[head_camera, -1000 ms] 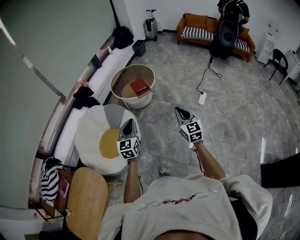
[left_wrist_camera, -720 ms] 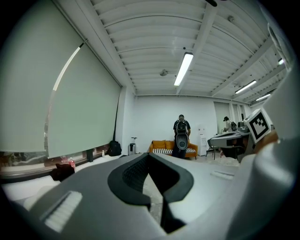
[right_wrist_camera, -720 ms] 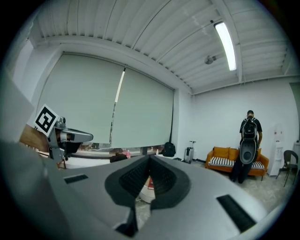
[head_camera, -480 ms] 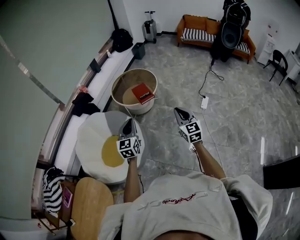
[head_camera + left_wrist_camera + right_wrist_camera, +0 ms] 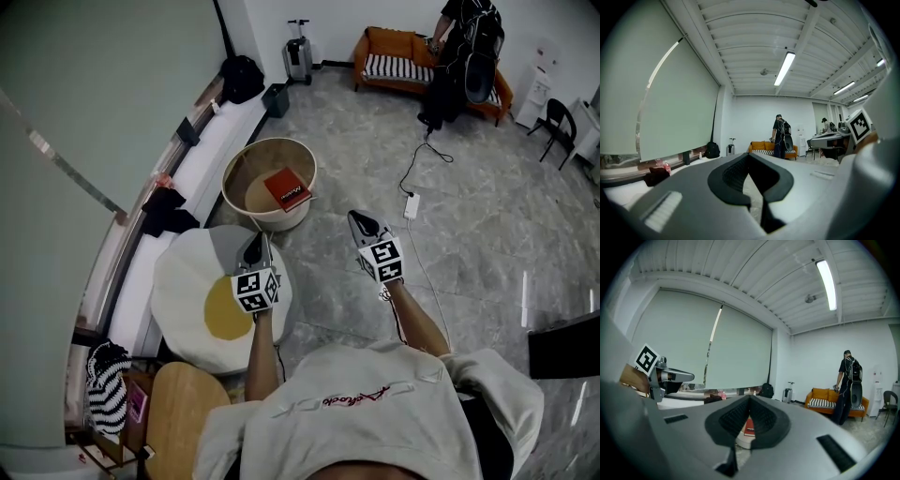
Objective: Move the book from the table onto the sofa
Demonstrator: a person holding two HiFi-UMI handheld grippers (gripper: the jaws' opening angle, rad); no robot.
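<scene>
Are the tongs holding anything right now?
No. Both the left tongs and right tongs are shut and empty; the red book lies on the round table.

**Much Covered, Cut Off or Too Small**

All but a red sliver of the book (image 5: 749, 426) is covered by the right tongs (image 5: 750, 399) in the right gripper view. In the head view its cover print is too small to be read. Much of the right half of the sofa (image 5: 386, 54), at upper right, is masked by a standing person (image 5: 464, 42). A round wooden top (image 5: 183, 412) at lower left is cut by the bottom edge, and a dark block (image 5: 562, 345) at the right edge cannot be identified.
</scene>
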